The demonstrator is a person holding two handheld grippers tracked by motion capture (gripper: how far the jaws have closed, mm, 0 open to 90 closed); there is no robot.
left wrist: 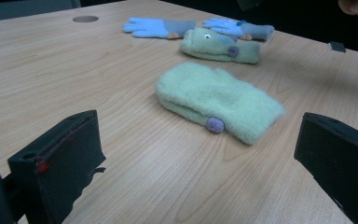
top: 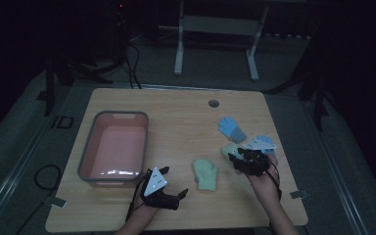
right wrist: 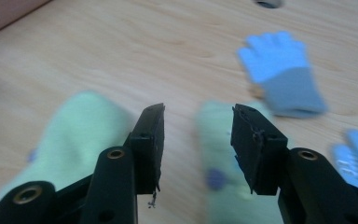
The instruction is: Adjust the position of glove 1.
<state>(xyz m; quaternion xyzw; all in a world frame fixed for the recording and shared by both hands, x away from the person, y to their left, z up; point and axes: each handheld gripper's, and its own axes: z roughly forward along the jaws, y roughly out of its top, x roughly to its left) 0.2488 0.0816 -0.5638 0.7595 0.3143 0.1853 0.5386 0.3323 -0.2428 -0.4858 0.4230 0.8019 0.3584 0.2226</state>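
Green mitten (right wrist: 223,154) lies just beyond the right gripper's (right wrist: 196,140) parted, empty fingers.

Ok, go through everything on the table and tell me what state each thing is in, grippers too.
Bin: upright, nothing in it.
Near green mitten: flat on the table, not held.
Far green mitten: flat, not held.
Blue glove: flat, fingers spread.
Second blue glove: flat.
Left gripper: open, nothing between its jaws.
Right gripper: open, holding nothing.
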